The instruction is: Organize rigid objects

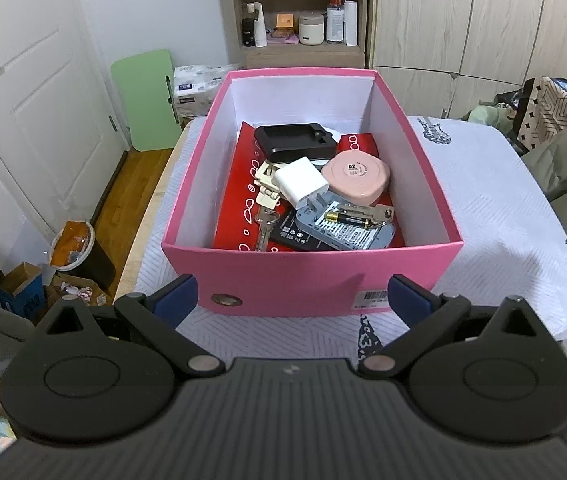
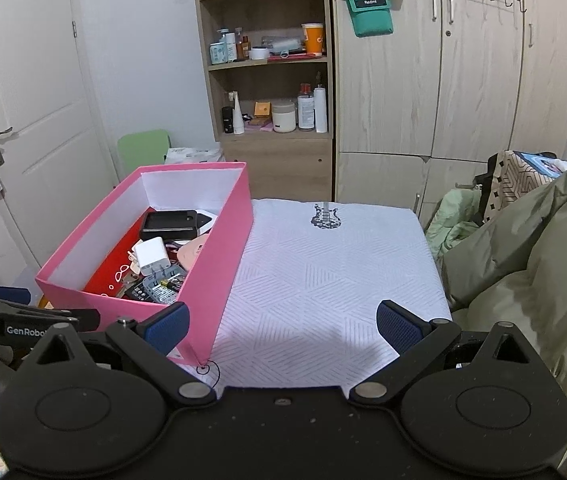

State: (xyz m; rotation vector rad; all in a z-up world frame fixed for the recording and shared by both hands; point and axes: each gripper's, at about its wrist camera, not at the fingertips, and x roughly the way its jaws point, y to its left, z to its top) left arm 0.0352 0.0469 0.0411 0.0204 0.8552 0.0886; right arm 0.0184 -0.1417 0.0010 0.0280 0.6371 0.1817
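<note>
With my left gripper [image 1: 290,296] and right gripper [image 2: 282,325] both spread empty, I'd worry about nudging the pink box [image 1: 311,280], holding the jumbled objects, off the soft cloth-covered worktop [image 2: 323,280].

A white door [image 1: 31,92] stands at the left, a green board [image 1: 145,100] leans against the wall beside it, and beyond — between wall and pale wardrobe [image 2: 463,80] — an open shelf [image 2: 267,80] holds bottles and jars.

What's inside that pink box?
Inside the pink box: black charger, white plug, pink case, battery, keys. The red liner's middle is covered.
</note>
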